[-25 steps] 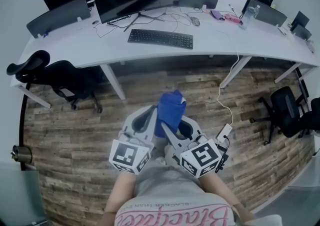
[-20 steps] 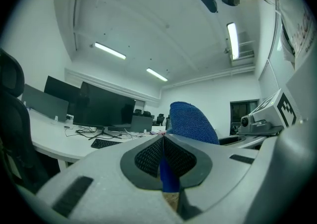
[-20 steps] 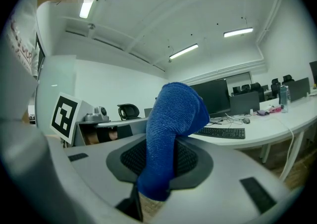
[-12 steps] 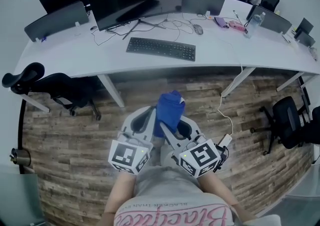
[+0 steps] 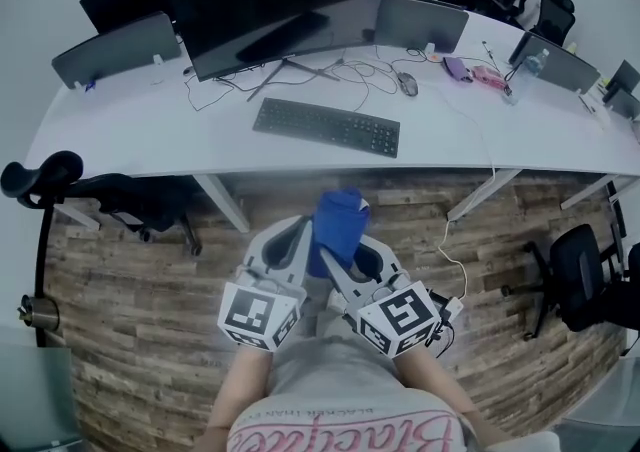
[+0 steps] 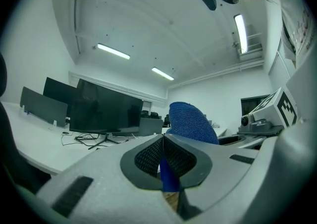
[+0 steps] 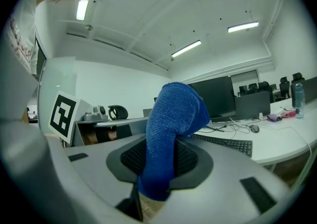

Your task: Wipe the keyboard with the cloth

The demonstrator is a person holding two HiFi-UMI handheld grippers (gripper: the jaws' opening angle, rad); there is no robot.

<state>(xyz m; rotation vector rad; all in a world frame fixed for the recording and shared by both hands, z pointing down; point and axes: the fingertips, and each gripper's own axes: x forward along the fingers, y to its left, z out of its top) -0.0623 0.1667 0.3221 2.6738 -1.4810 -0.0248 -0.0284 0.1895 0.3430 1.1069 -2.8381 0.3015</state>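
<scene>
Writing: pink script lettering is seen upside down on the person's grey shirt (image 5: pixel 345 430), w/ a small dark line above it; neither can be read w/ certainty. A b/w square marker is carried on each tool's cube; no other legible text.

Containers: a clear plastic bottle w/ dark cap (image 5: pixel 528 68) is stood upright at the far right of the white curved tabletop (image 5: pixel 150 125); contents can't be told.

The blue knitted cloth (image 5: pixel 338 225) is held up in front of the person, over the wood-plank floor (image 5: pixel 130 320), short of the tabletop edge. It is gripped from both sides. The left tool (image 6: pixel 166 163) is clenched on a thin edge of the cloth, pads almost meeting. The right tool (image 7: pixel 157 168) is clenched on a thicker fold, w/ the cloth bulging up and over btw. its pads.

The black flat keyboard (image 5: pixel 327 127) is laid on the tabletop, in front of the large black curved monitor (image 5: pixel 280 0), well apart from the cloth. A grey mouse (image 5: pixel 408 85) is set further back and to the right, among loose cables.
</scene>
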